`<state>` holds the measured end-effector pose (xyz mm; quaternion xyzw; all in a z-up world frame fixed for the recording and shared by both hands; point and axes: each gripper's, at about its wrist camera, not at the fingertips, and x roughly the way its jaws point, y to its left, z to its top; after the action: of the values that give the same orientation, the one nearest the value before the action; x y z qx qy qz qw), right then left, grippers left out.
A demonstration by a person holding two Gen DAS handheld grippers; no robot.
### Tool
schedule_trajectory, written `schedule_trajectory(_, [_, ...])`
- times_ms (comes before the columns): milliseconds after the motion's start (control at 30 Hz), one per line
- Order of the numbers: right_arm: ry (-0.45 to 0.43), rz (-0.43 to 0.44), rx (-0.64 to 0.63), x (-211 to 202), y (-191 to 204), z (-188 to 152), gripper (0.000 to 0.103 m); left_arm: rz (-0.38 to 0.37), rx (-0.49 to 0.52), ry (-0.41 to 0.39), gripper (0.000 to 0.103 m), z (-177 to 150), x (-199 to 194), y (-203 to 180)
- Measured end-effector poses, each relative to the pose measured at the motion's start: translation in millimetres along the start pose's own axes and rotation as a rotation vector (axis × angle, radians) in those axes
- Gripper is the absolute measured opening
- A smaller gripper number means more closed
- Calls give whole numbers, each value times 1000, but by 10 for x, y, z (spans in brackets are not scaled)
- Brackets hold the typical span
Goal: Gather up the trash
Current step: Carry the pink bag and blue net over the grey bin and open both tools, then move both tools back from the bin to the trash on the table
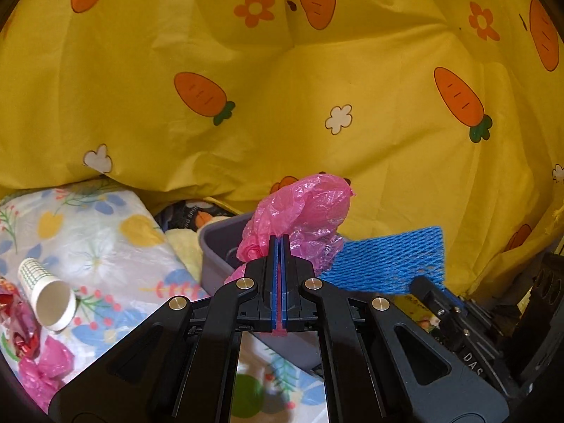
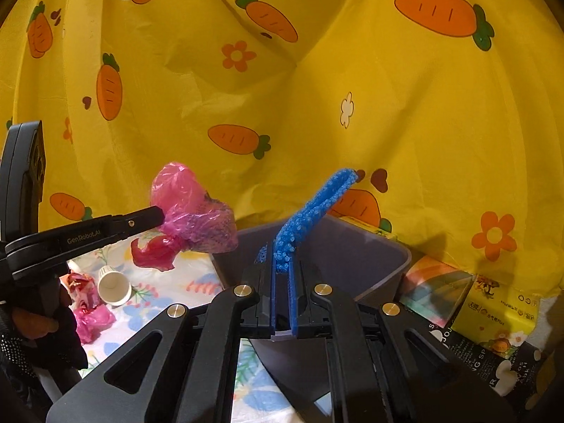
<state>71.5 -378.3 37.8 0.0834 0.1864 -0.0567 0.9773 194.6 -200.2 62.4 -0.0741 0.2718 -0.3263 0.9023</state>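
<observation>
My left gripper (image 1: pixel 280 239) is shut on a crumpled pink plastic bag (image 1: pixel 306 211) and holds it above the near edge of a grey bin (image 1: pixel 218 243). From the right wrist view the left gripper (image 2: pixel 160 215) holds the pink bag (image 2: pixel 190 211) left of the bin (image 2: pixel 352 246). My right gripper (image 2: pixel 285 257) is shut on a blue foam net (image 2: pixel 310 211) held over the bin; the net also shows in the left wrist view (image 1: pixel 387 257). A paper cup (image 1: pixel 47 294), red wrapper (image 1: pixel 17 320) and another pink bag (image 1: pixel 46 370) lie on the floral cloth.
A yellow carrot-print sheet (image 1: pixel 282 88) hangs behind everything. Tissue packs and boxes (image 2: pixel 493 317) sit right of the bin. The floral cloth (image 1: pixel 105 232) covers the surface at left. The cup (image 2: pixel 112 285) and wrapper (image 2: pixel 79 289) lie left of the bin.
</observation>
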Motion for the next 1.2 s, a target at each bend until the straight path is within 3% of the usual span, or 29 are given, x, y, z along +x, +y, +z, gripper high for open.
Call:
schedule_trajectory(300, [64, -19, 21, 291, -62, -93, 7, -59, -7, 73, 0, -52, 539, -66])
schedule_trajectory(967, [115, -43, 38, 513, -108, -151, 7, -76, 20, 131, 1, -170, 837, -101])
schedule_trajectory(1033, [125, -47, 33, 536, -109, -156, 9, -61, 41, 130, 8, -179, 840, -116])
schedule_trajectory(1100, [125, -53, 34, 547, -119, -162, 23, -32, 51, 116, 41, -182, 812, -105])
schedule_trajectory(1133, [123, -55, 38, 549, -125, -167, 35, -29, 50, 103, 49, -183, 784, -91])
schedule_trajectory(1167, [121, -57, 40, 551, -128, -172, 41, -19, 43, 90, 62, -186, 752, -73])
schedule_trajectory(1200, [123, -59, 39, 558, -128, -179, 42, -13, 36, 81, 67, -186, 723, -52])
